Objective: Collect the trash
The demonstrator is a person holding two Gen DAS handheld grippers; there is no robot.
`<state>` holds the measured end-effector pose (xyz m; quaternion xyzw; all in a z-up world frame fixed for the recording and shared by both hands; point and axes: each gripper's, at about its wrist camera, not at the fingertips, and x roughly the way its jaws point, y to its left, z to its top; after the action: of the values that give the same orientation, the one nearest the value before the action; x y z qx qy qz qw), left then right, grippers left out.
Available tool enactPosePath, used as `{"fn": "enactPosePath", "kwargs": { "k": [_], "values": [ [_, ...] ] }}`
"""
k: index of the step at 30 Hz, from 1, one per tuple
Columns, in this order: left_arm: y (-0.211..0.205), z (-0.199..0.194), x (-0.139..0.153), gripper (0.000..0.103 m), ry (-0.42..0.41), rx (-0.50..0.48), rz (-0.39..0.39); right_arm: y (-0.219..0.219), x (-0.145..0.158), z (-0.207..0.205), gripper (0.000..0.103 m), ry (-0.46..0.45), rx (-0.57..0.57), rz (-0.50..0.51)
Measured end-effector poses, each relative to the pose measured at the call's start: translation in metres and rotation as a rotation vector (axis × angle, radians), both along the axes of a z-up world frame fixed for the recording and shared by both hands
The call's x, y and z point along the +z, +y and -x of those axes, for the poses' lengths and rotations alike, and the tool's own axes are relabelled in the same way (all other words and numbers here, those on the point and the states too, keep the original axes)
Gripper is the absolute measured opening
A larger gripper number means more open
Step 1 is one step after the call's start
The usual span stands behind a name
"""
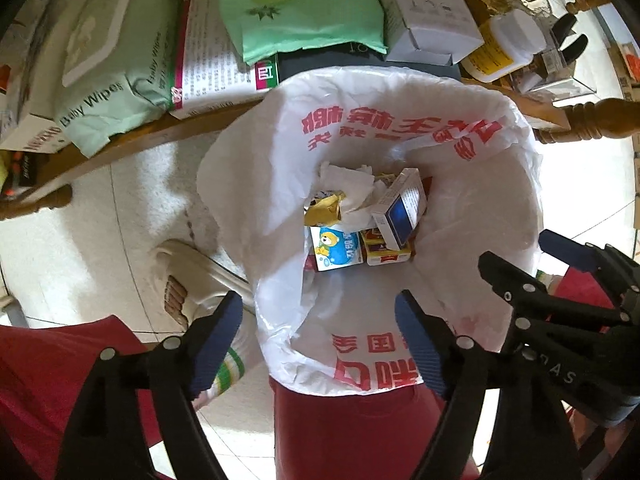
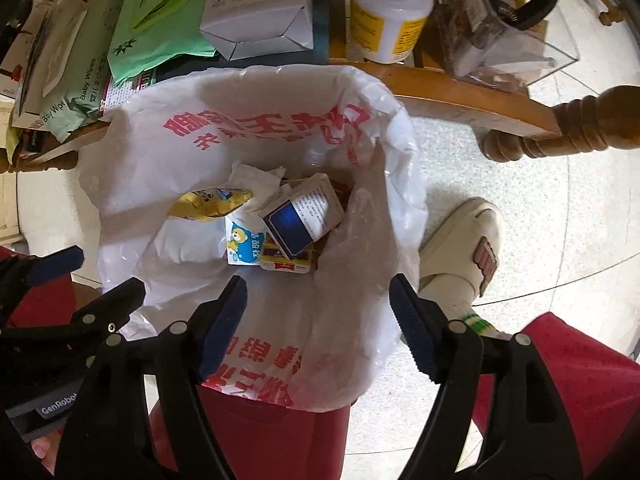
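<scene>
Both grippers, left [image 1: 320,344] and right [image 2: 316,320], hang spread wide and empty above the white bin bag [image 1: 472,216]. Inside lie a blue box [image 1: 400,208], crumpled tissue [image 1: 352,188] and small cartons; the cluttered table [image 1: 132,140] stands beyond.

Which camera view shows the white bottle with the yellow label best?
The right wrist view: the white bottle stands near the top, large, cap and label clear. In the left wrist view the bottle is smaller, tilted and partly behind a box.

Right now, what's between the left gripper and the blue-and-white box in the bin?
Only the white bag liner, seen in the left wrist view. The open left gripper hangs over the bag's near rim; the blue-and-white box lies deeper among other trash.
</scene>
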<state>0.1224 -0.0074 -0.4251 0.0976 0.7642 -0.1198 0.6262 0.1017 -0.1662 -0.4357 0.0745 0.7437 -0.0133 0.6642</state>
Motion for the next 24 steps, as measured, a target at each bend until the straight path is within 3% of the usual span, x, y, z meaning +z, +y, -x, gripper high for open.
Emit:
{"fn": "enactPosePath", "kwargs": {
  "k": [7,14,18,24],
  "values": [
    [-0.002,0.007,0.018,0.079,-0.036,-0.006,-0.003,-0.001,0.022,0.011,0.073,-0.054,-0.009,0.052],
    [-0.011,0.027,0.042,0.079,-0.114,-0.070,-0.057,0.008,0.051,0.030,0.073,-0.130,0.027,0.179],
    [-0.011,0.037,0.061,0.079,-0.169,-0.076,-0.076,0.006,0.064,0.042,0.073,-0.132,-0.013,0.169],
    [0.002,0.051,0.097,0.079,-0.234,0.010,-0.017,0.005,0.093,0.056,0.073,-0.203,-0.049,0.136]
  ]
}}
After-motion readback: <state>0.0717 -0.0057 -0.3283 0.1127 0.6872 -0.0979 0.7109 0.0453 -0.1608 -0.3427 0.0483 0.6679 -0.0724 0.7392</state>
